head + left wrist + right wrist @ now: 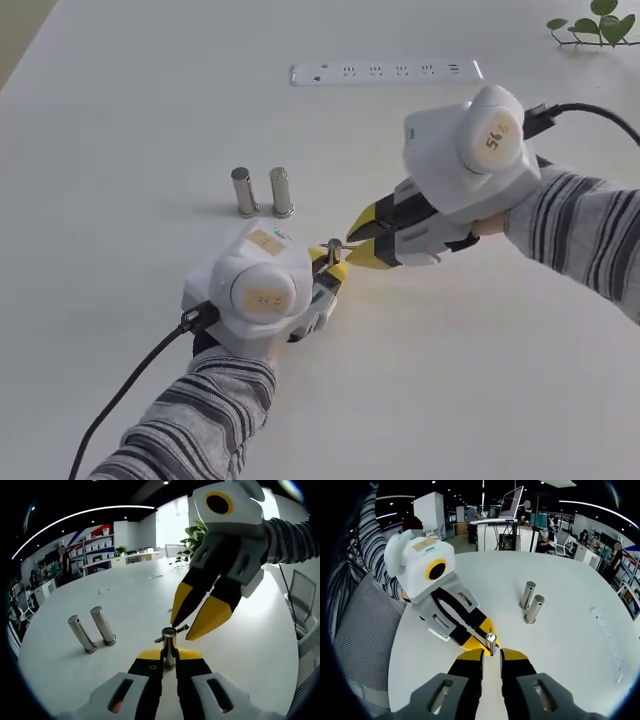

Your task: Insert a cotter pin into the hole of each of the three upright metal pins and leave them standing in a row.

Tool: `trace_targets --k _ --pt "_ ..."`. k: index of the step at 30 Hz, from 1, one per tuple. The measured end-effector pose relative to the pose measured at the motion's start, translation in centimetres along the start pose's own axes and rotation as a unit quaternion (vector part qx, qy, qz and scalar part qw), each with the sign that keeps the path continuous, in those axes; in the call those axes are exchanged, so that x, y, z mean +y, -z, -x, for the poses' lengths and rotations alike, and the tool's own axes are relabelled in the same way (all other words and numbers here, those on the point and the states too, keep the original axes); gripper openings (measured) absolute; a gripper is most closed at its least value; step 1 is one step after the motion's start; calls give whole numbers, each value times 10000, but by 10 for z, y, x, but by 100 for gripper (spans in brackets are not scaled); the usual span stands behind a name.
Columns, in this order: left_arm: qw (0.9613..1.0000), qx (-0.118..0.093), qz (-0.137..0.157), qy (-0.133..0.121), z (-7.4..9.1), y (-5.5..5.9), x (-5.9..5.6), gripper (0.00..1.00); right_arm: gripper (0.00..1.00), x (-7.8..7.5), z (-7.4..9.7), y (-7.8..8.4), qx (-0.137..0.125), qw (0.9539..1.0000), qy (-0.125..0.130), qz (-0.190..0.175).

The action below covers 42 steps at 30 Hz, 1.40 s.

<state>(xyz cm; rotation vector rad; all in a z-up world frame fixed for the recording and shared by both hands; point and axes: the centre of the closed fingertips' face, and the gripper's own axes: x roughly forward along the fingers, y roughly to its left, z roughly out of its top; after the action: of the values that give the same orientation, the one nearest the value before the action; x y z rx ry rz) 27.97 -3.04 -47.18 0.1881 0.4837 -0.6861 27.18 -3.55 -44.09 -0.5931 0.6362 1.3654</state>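
Observation:
My left gripper (pixel 333 268) (pixel 169 655) is shut on an upright metal pin (pixel 334 249) (pixel 169 645) (pixel 491 640), gripping it low on the shaft. A thin cotter pin (pixel 181 629) lies crosswise through the hole near that pin's top. My right gripper (pixel 350 248) (pixel 182 630) (pixel 491 654) comes in from the right. Its yellow jaws stand slightly apart on either side of the cotter pin's end. Two more metal pins (pixel 243 192) (pixel 281 192) (pixel 82 634) (pixel 103 626) (pixel 527 595) (pixel 535 609) stand upright side by side, behind and to the left.
A white power strip (pixel 387 71) lies at the far side of the white table (pixel 480 360). A green plant (pixel 600 25) is at the far right corner. Black cables (pixel 130 385) trail from both grippers. An office chair (pixel 300 597) stands beyond the table edge.

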Motion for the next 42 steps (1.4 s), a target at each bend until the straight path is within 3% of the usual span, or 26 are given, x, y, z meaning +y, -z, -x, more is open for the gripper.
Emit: trace_targets --k 4,8,27,42 --pt "10000 -3 17 -39 0 0 0 5 4 3 6 1 4 10000 31 -21" --pt "9999 -9 115 -58 0 0 0 5 3 3 6 7 166 9998 98 59" --pt "9998 -11 135 -155 0 0 0 5 0 5 -1 -4 -8 9999 104 -84" --pt "9997 -5 113 -218 -1 1 -1 5 2 1 -6 -4 -72 9996 117 -253"
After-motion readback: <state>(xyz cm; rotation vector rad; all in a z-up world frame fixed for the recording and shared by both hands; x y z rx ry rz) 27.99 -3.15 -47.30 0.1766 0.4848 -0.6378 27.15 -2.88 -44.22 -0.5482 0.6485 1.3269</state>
